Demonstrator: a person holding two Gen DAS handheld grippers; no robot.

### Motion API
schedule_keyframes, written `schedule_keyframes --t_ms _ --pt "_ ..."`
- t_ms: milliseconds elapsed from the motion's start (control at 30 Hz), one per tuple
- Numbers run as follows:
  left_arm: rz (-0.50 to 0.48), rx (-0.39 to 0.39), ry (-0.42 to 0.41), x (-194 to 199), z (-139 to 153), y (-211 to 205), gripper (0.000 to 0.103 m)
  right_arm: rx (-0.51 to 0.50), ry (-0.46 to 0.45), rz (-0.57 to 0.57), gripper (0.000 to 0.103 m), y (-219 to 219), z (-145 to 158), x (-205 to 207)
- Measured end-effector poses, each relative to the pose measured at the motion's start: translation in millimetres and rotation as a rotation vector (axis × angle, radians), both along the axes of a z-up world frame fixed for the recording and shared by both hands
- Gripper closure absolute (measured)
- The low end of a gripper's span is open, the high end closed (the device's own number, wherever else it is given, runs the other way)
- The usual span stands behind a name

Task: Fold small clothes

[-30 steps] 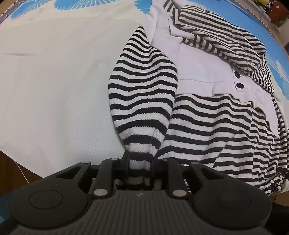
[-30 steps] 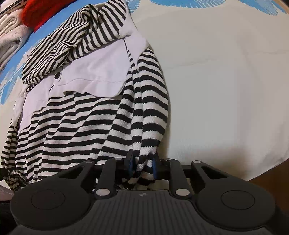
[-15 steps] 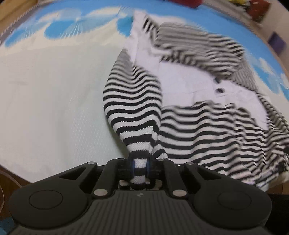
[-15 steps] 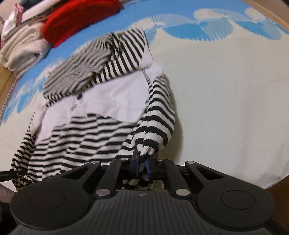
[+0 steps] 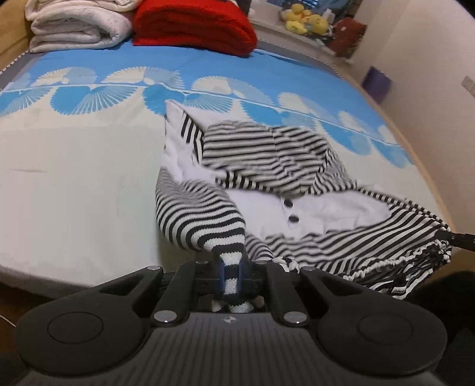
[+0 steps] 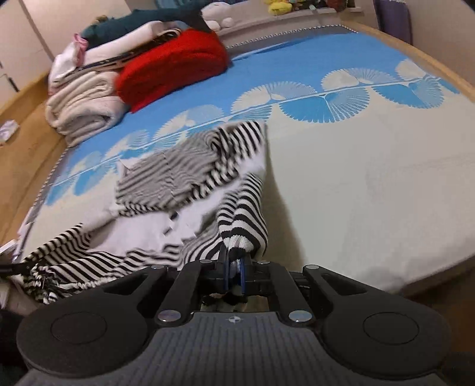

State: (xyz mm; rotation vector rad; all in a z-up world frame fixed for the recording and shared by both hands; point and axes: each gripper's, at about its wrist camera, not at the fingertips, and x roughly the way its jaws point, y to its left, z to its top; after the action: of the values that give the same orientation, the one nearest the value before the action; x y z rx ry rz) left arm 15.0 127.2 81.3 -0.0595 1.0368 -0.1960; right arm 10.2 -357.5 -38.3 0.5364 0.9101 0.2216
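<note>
Black-and-white striped knit fills both tongs: the left tongs (image 5: 231, 277) are closing on 1 sleeve cuff of the striped garment (image 5: 276, 166); the right tongs (image 6: 234, 274) pinch the other cuff; the garment drapes from them onto the bed (image 5: 74, 184); farther back lie a red blanket (image 5: 193, 23) and white bedding (image 5: 74, 26).

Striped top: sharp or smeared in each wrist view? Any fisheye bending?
Left wrist view: the striped top has motion-smeared stripes, but the cuff in the left hand-held gripper is crisp. Right wrist view: heavier smear across the top; the bed edge bows from lens distortion.
</note>
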Motion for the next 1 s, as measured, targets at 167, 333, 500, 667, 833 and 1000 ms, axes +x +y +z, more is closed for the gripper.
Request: schedule_keyframes --t_ms 167,333,500,667,833,1000 --pt "0.022 -0.053 0.025 5.7 5.8 11.3 0.095 0.075 -0.020 -0.021 0.097 -14.3 18.8 -21.8" --pt "0.102 -0.062 0.002 93.6 -2.0 21.5 0.096 0.089 -0.050 -0.033 0.097 -11.7 16.0 44.4" --pt "0.236 -0.087 -0.030 214.1 -19.0 27.6 0.075 0.089 -0.054 -0.090 0.092 -3.2 -10.1 166.8" --pt "0.264 -0.079 -0.158 239.0 -21.8 39.8 0.064 -0.022 -0.123 -0.221 0.070 0.6 -35.5 237.7" --pt "0.200 -0.010 -0.021 229.3 -74.1 35.8 0.063 -0.082 -0.069 -0.108 0.060 18.9 -77.6 229.5" --pt "0.135 0.095 -0.049 237.8 -87.8 23.8 0.061 -0.236 -0.164 0.022 0.053 45.3 -80.6 224.3"
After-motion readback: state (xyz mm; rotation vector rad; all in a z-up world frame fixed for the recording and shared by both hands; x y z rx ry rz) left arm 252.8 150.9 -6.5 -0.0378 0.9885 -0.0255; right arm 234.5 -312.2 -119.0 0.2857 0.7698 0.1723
